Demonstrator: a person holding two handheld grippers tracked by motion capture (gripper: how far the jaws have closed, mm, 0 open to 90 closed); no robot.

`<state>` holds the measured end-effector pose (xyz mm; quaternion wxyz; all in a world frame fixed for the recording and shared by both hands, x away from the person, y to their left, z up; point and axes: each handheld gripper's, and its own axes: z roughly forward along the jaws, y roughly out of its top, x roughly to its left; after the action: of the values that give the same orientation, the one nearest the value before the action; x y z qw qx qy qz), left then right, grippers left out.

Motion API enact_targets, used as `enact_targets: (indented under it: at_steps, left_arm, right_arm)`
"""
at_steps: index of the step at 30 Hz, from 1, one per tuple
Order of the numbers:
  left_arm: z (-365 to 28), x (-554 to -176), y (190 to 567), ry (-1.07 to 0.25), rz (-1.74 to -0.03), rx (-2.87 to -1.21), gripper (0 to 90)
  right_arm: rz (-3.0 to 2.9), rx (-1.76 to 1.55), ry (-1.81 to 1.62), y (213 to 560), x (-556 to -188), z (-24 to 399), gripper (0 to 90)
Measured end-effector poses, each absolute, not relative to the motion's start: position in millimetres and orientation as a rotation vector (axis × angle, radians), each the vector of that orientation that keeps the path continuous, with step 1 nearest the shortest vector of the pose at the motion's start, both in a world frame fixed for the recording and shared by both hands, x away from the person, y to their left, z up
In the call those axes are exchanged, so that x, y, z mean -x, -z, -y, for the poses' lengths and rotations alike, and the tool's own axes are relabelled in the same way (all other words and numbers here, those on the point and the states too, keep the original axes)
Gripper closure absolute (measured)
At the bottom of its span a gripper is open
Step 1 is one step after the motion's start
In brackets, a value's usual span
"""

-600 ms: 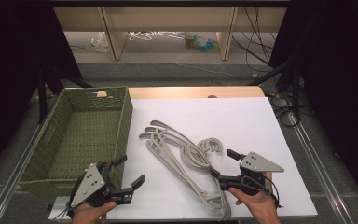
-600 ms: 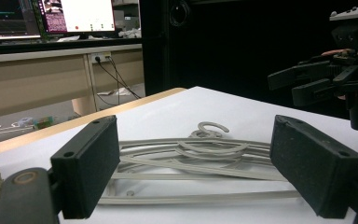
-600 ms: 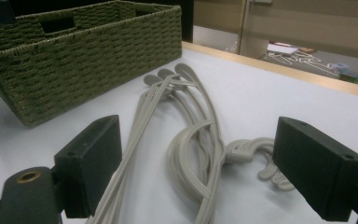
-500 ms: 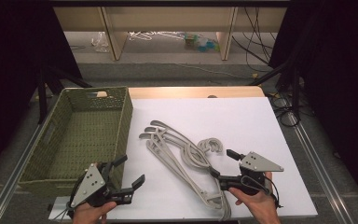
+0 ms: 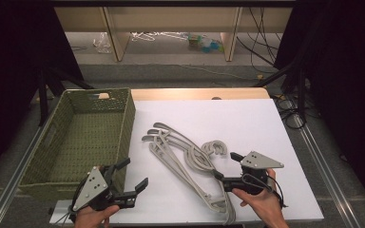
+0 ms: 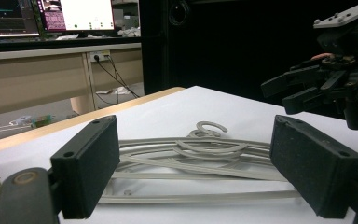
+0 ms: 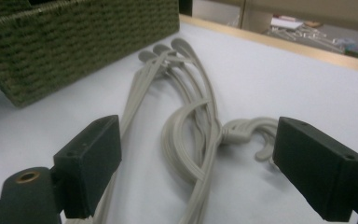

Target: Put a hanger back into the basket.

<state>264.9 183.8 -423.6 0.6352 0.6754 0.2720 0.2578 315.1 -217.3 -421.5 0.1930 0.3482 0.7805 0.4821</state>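
Note:
A tangle of several grey plastic hangers (image 5: 185, 159) lies flat on the white tabletop (image 5: 247, 123), hooks curling toward the right. My left gripper (image 5: 136, 172) is held low at the front left, just beside the basket's near corner, jaws open and empty, facing the hangers (image 6: 191, 154). My right gripper (image 5: 225, 166) hovers at the pile's right side near its lower end, jaws open, nothing between them. In the right gripper view the hangers (image 7: 191, 126) stretch away ahead of the open jaws. The left gripper view also catches the right gripper (image 6: 276, 95) across the pile.
A green woven basket (image 5: 128, 123) stands empty on the left, its long wall (image 7: 74, 42) next to the hangers' far ends. The table's wooden back edge (image 5: 195, 93) lies beyond. Shelving and cables sit on the floor behind.

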Motion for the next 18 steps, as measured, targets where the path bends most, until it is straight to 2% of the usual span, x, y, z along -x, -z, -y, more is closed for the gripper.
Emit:
enact_targets:
  at_steps: [18]
  left_arm:
    - [-185.2,-266.1,423.8,-0.596,-0.622,-1.546,15.7]
  right_arm:
    - [-2.497,-1.052,-1.027,438.7,-356.6,198.6,24.1]
